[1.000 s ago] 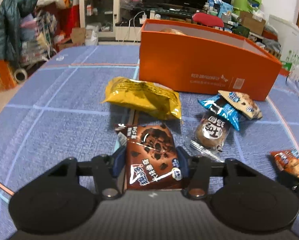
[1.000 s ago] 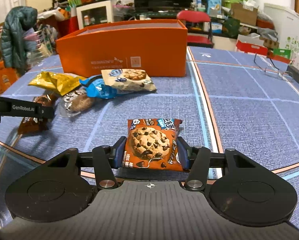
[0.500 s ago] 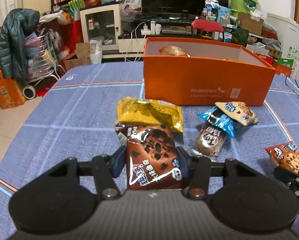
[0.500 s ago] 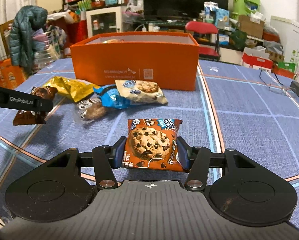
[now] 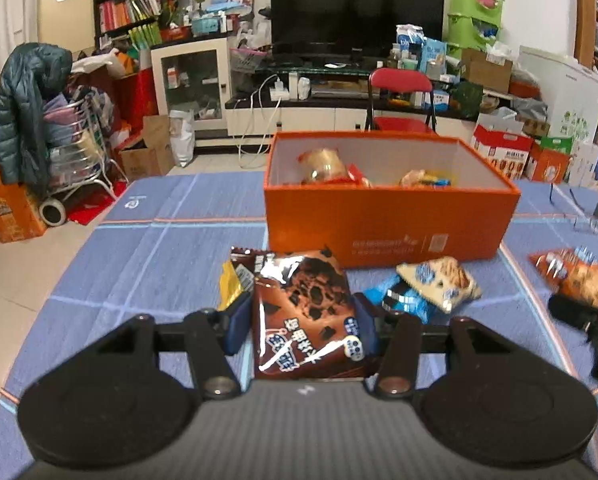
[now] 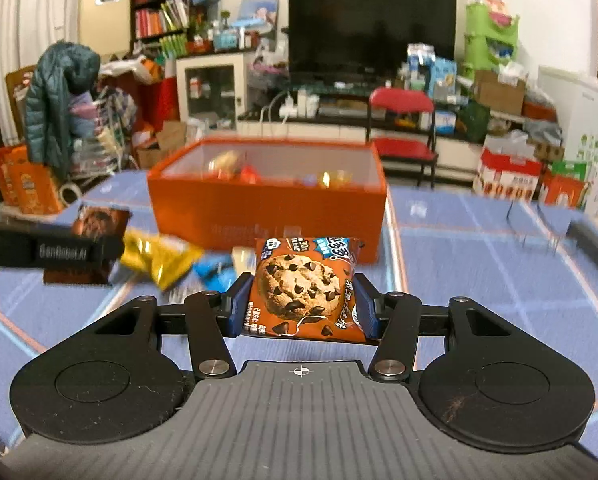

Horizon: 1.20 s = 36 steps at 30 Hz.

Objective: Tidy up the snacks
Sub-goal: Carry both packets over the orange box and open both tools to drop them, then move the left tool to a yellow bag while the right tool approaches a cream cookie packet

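My left gripper is shut on a dark brown chocolate cookie packet, held above the blue tablecloth. My right gripper is shut on an orange chocolate-chip cookie packet, also lifted off the table. Ahead of both stands an open orange box with several snacks inside. Loose on the cloth before the box lie a yellow packet, a blue packet and a cream cookie packet. The left gripper with its brown packet shows at the left of the right wrist view.
A pair of glasses lies on the cloth at the right, near a dark object. Behind the table stand a red chair, a TV stand with a television, cardboard boxes and a cart with a jacket.
Both grippers have risen with their packets, so the inside of the orange box now shows. The loose packets on the cloth sit lower and partly behind the held ones.
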{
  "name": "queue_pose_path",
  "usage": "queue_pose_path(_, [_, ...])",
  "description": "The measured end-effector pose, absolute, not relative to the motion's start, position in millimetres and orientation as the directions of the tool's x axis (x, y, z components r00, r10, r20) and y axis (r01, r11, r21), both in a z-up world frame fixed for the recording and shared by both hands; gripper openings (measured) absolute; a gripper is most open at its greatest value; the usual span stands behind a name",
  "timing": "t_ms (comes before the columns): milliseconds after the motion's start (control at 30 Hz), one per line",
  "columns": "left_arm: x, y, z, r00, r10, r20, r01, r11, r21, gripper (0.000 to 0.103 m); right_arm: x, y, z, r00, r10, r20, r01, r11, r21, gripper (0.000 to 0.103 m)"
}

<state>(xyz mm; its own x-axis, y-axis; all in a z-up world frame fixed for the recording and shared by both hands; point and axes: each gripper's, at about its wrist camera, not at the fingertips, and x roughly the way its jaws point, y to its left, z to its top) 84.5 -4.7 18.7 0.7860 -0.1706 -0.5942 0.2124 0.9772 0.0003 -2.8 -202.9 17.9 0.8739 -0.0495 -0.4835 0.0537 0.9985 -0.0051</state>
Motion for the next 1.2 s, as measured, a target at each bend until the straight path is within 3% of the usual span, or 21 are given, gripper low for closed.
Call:
queue_pose_path(300, [163.7, -23.9, 79.6, 0.813, -0.218, -0.54, 0.242, 0.97, -0.028, 0.052, 101.1, -241.4, 90.8, 0.885, -0.012, -0.465, 0.029, 0.999, 0.029, 0.039])
queue_pose_path(567, [271.5, -85.3, 78.1, 0.785, -0.21, -0.583, 0.244, 0.97, -0.021, 0.052, 216.0, -254.6, 88.2, 0.847, -0.028, -0.53, 0.046, 0.999, 0.021, 0.039])
queue_pose_path(633, [293.2, -94.8, 63.3, 0.751, -0.217, -0.624, 0.261, 0.965, -0.021, 0.06, 238.2, -254.7, 76.8, 0.819, -0.055, -0.571, 0.059, 0.998, -0.012, 0.04])
queue_pose_path(667, [300.1, -94.9, 56.5, 0.745, -0.201, -0.636, 0.249, 0.968, -0.015, 0.078, 245.5, -256.0, 72.4, 0.806, -0.063, -0.588, 0.067, 0.998, -0.015, 0.043])
queue_pose_path(700, [299.8, -91.8, 53.4, 0.756, -0.168, -0.633, 0.217, 0.976, 0.001, 0.093, 247.2, -257.1, 70.1, 0.804, -0.06, -0.592, 0.068, 0.998, -0.008, 0.053])
queue_pose_path(733, [293.8, -84.3, 53.9, 0.781, -0.151, -0.606, 0.194, 0.981, 0.006, 0.097, 243.4, -259.0, 71.4, 0.814, -0.058, -0.578, 0.069, 0.998, -0.003, 0.059])
queue_pose_path(867, [259.5, -45.8, 64.9, 0.826, -0.184, -0.533, 0.208, 0.978, -0.015, 0.098, 192.8, -264.2, 82.0, 0.88, -0.027, -0.474, 0.038, 0.999, 0.013, 0.063])
queue_pose_path(967, [229.5, -12.8, 68.7, 0.851, -0.168, -0.498, 0.203, 0.979, 0.017, 0.1, 143.5, -262.3, 72.0, 0.896, 0.105, -0.431, -0.099, 0.994, 0.038, 0.076])
queue_pose_path(1067, [207.5, 18.1, 57.5, 0.867, -0.123, -0.483, 0.175, 0.983, 0.063, 0.1, 114.6, -249.4, 40.6, 0.86, 0.172, -0.48, -0.189, 0.982, 0.012, 0.075])
queue_pose_path(1133, [198.4, 34.3, 42.7, 0.859, -0.12, -0.498, 0.176, 0.982, 0.066, 0.1, 116.8, -242.4, 19.5, 0.817, 0.19, -0.544, -0.206, 0.978, 0.032, 0.064])
queue_pose_path(1200, [194.3, 41.5, 24.9, 0.846, -0.135, -0.516, 0.196, 0.978, 0.066, 0.1, 129.3, -231.5, 1.8, 0.78, 0.202, -0.592, -0.212, 0.976, 0.054, 0.06])
